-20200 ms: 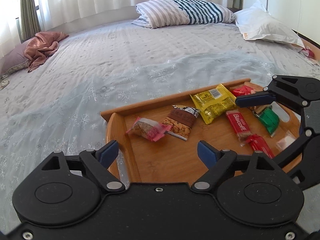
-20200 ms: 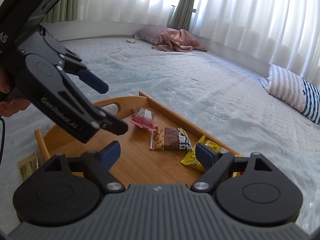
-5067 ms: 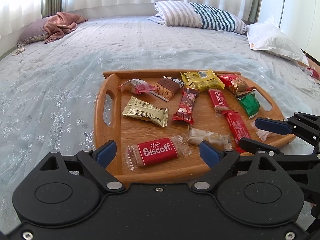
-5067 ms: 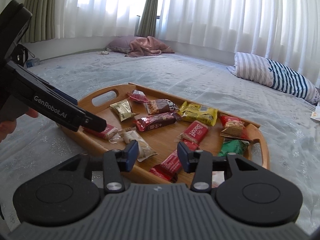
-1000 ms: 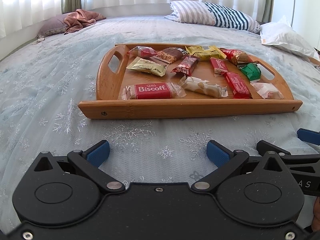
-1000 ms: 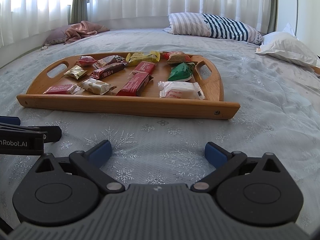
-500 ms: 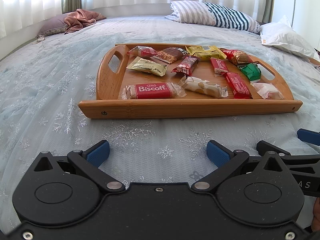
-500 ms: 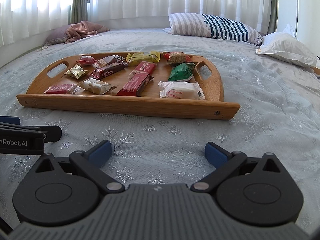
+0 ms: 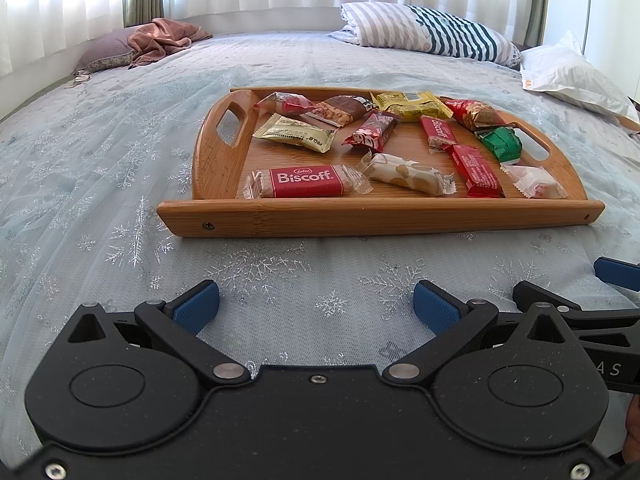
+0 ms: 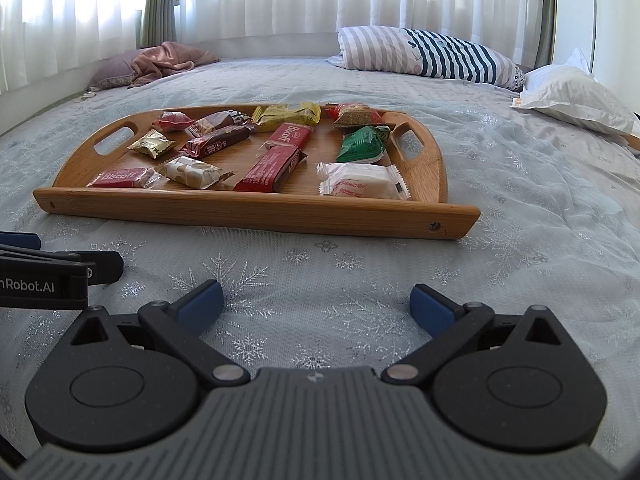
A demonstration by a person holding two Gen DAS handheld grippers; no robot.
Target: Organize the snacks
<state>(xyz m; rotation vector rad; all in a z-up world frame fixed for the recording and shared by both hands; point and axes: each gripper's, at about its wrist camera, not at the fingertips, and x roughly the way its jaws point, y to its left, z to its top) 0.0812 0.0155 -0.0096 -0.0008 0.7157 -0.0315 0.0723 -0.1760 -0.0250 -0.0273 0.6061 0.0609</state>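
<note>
Your left claw [image 9: 316, 308] and right claw [image 10: 316, 306] both sit spread and empty over the bed [image 9: 100, 168]. The tray [image 9: 380, 216] of snacks [image 9: 304, 181] lies at 12 o'clock. Only your right view shows the white packet's [image 10: 362, 186] printing.

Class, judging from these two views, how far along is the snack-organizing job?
Looks nearly done: the snacks, like the Biscoff and green packet, lie spread on the tray. In hand: nothing; the left hand-held gripper and right hand-held gripper are open, short of the tray. No loose snack shows.
</note>
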